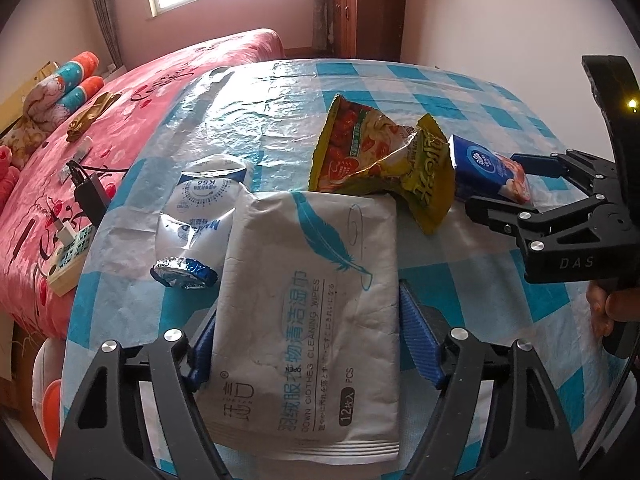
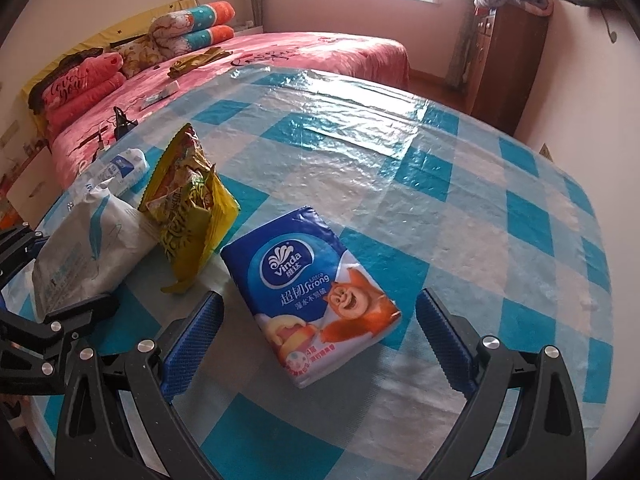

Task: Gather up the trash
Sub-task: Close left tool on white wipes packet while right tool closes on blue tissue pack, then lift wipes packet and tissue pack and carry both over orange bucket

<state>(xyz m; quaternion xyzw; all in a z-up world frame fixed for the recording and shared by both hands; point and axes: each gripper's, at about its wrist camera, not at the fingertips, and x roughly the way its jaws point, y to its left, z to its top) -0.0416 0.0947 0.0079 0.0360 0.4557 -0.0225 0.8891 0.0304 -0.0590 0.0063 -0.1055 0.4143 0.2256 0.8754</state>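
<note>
Straddling the white wet-wipes pack [image 1: 308,320], the left gripper [image 1: 308,344] has its blue pads on either side of the packet's long edges; the left pad looks to touch the packet, the right one seems just clear, so I read it as not yet clenched, though that is hard to tell; the pack lies flat on the checked blue-and-white tablecloth [image 1: 500,264], probably so the tongs can pinch across its width. The right gripper [image 2: 320,340] stands released, jaws wide, either side of the blue Vinda tissue pack [image 2: 312,292], touching neither edge; that pack lies flat too, just beside the crumpled yellow snack bag [image 2: 192,200], which leans against the wipes. A flattened white-and-blue wrapper [image 1: 196,216] lies further left, near the pink bed [image 1: 48,208].
</note>
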